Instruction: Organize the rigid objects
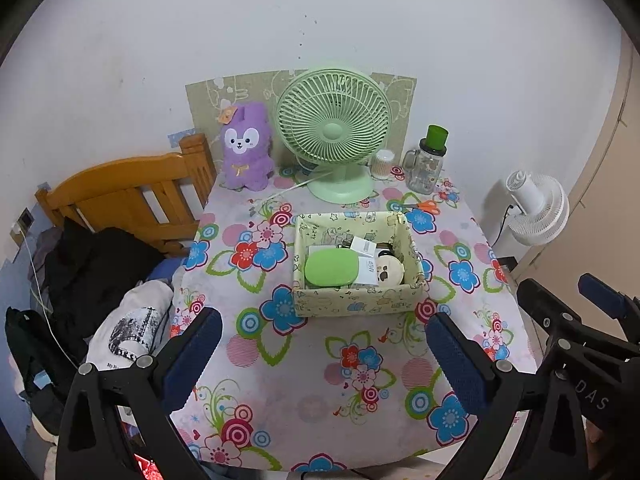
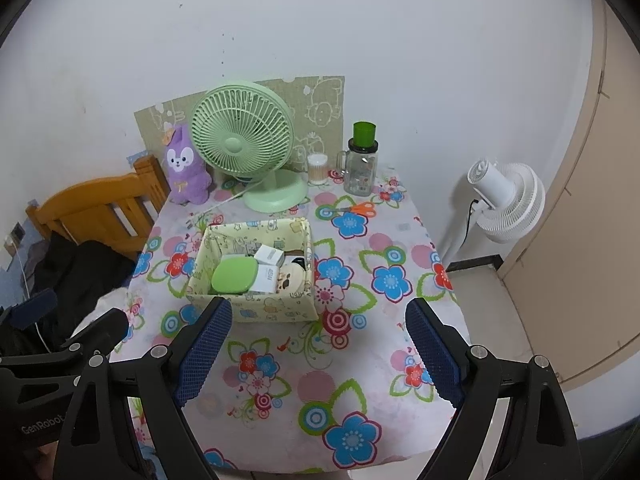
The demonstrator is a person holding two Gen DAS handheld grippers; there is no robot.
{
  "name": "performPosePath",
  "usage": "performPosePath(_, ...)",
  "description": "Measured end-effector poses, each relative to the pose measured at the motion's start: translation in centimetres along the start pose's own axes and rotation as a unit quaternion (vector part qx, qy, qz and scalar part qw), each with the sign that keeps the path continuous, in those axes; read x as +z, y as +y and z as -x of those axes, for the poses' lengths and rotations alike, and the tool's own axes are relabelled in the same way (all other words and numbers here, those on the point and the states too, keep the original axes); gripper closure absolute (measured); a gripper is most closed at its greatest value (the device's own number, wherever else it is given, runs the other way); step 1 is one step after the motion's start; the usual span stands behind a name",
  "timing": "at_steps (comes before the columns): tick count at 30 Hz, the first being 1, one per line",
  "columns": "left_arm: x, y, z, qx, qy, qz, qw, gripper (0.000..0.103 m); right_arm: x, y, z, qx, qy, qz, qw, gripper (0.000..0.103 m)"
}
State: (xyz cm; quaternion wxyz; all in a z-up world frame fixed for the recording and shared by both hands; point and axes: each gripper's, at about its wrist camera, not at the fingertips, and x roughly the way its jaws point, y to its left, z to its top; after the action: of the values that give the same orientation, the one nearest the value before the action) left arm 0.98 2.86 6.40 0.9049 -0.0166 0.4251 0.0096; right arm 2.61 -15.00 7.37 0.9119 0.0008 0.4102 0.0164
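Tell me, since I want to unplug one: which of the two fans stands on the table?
The green fan, on the flowered table beside the purple plush. The white fan stands off the table, by the wall.

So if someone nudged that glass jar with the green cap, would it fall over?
Possibly. The glass jar stands tall and narrow, so a high push might tip it. It looks like fragile glass, and its smooth sides may be slippery.

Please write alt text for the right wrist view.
A patterned storage box holding a green case and small white boxes sits on a floral tablecloth, beyond the open, empty right gripper. A green fan stands behind.
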Motion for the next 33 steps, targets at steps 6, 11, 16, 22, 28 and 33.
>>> performPosePath(6, -0.04, 0.14, -0.24, -0.003, 0.006, 0.003, 1.0, 0.0, -0.01, 0.15, -0.06, 0.0, 0.002, -0.001, 1.0, 0.012)
performPosePath(11, -0.14, 0.13, -0.42, -0.005, 0.011, 0.003, 0.9999, 0.0, -0.12, 0.21, -0.26, -0.002, 0.007, -0.003, 1.0, 0.012)
performPosePath(16, -0.17, 0.13, -0.42, -0.005, 0.011, 0.004, 0.9999, 0.0, -0.15, 0.16, -0.31, -0.002, 0.008, -0.004, 1.0, 0.012)
performPosePath(22, -0.25, 0.32, -0.5, -0.005, 0.012, 0.006, 0.9999, 0.0, -0.29, 0.33, -0.39, -0.001, 0.009, -0.003, 1.0, 0.012)
performPosePath(28, -0.31, 0.6, -0.48, -0.005, 0.014, 0.008, 0.9999, 0.0, -0.21, 0.51, -0.53, 0.0, 0.011, -0.003, 1.0, 0.012)
performPosePath(33, -0.29, 0.63, -0.53, -0.006, 0.013, 0.008, 0.9999, 0.0, -0.19, 0.53, -0.53, -0.001, 0.011, -0.003, 1.0, 0.012)
